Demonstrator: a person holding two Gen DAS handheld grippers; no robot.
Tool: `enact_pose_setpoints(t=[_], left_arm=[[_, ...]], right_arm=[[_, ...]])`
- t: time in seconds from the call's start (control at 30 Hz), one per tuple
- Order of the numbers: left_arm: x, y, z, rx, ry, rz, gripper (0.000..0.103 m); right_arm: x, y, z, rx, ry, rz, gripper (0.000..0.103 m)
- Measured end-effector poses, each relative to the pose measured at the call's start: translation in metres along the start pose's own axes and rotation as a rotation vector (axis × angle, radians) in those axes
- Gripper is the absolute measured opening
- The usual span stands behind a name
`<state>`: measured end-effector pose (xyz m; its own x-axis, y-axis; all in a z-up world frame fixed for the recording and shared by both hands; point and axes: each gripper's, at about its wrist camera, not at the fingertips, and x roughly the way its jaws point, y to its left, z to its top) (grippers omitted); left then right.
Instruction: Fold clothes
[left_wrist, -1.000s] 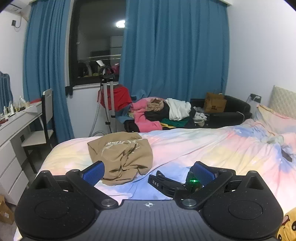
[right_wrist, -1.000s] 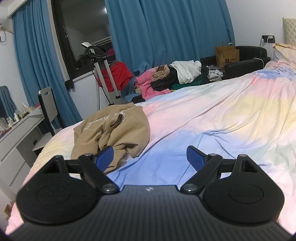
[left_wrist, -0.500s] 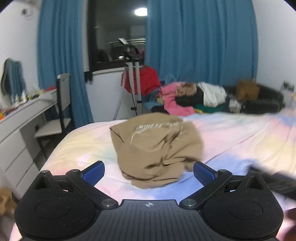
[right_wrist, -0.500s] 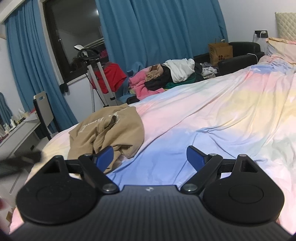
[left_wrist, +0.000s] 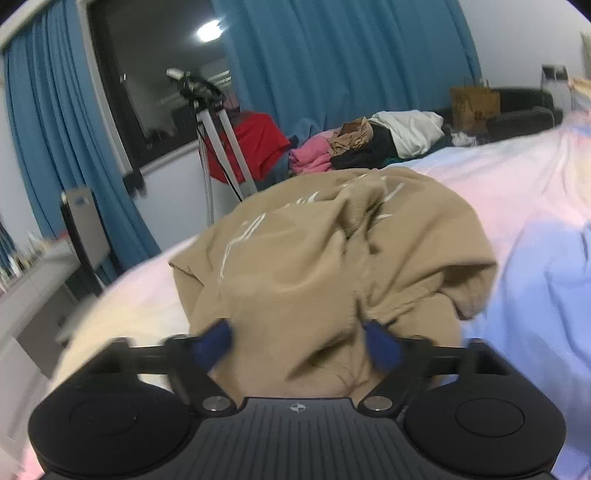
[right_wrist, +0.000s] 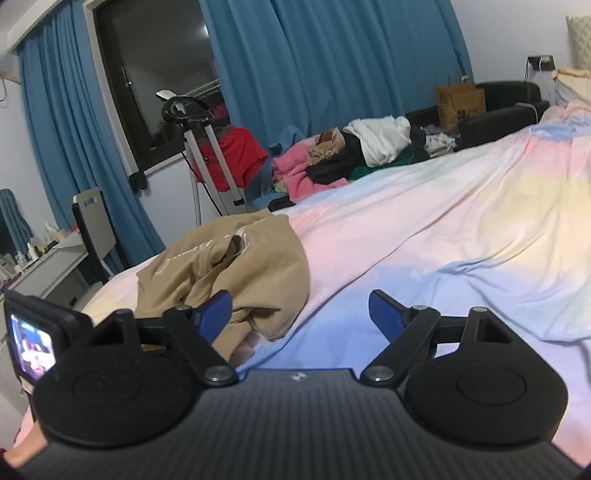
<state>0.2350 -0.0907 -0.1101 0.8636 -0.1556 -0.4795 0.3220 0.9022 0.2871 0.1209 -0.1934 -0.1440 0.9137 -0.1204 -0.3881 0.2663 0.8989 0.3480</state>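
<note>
A crumpled tan shirt with pale lettering (left_wrist: 332, 258) lies bunched on the pastel bedsheet (left_wrist: 535, 206). My left gripper (left_wrist: 299, 345) is open, its blue pads straddling the near edge of the shirt, close over it. In the right wrist view the shirt (right_wrist: 229, 269) lies to the left. My right gripper (right_wrist: 301, 312) is open and empty above the blue part of the sheet (right_wrist: 461, 229), its left pad at the shirt's near right edge. The left gripper's body (right_wrist: 33, 347) shows at that view's left edge.
A heap of mixed clothes (right_wrist: 354, 151) lies beyond the bed's far side, with a brown paper bag (right_wrist: 460, 101) on a black sofa. A garment steamer stand (right_wrist: 207, 155), a chair (right_wrist: 94, 229) and a white desk (right_wrist: 48, 262) stand at the left.
My left gripper has swung left and moved in close to the tan shirt, which now fills its view. My right gripper has shifted only slightly and stays open.
</note>
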Motion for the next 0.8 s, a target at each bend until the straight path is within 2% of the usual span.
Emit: enact_pose_setpoints(t=[0.03, 0.07, 0.1, 0.17, 0.3, 0.47, 0.63, 0.8], left_arm=[[0.001, 0.009, -0.001, -0.038, 0.000, -0.017, 0.036], [-0.001, 0.018, 0.000, -0.079, -0.005, -0.031, 0.027], [-0.004, 0.027, 0.002, -0.121, -0.010, -0.045, 0.012], [-0.012, 0.043, 0.008, -0.190, -0.032, -0.075, 0.007], [-0.051, 0.068, 0.024, -0.269, -0.087, -0.135, 0.005], [-0.124, 0.081, 0.032, -0.295, -0.164, -0.164, 0.004], [-0.203, 0.100, 0.028, -0.344, -0.243, -0.215, 0.004], [-0.265, 0.126, 0.015, -0.422, -0.317, -0.267, 0.004]], right_arm=[[0.004, 0.000, -0.001, 0.004, 0.004, 0.002, 0.083], [0.007, 0.000, -0.003, 0.006, 0.007, 0.005, 0.083], [0.009, 0.001, -0.004, 0.004, 0.009, 0.011, 0.083], [0.011, 0.004, -0.007, -0.004, 0.008, 0.024, 0.083], [0.006, 0.013, -0.011, -0.043, -0.008, 0.046, 0.083], [-0.012, 0.029, -0.016, -0.113, -0.044, 0.097, 0.083], [-0.030, 0.038, -0.017, -0.149, -0.020, 0.142, 0.083], [-0.048, 0.046, -0.017, -0.182, 0.011, 0.185, 0.083]])
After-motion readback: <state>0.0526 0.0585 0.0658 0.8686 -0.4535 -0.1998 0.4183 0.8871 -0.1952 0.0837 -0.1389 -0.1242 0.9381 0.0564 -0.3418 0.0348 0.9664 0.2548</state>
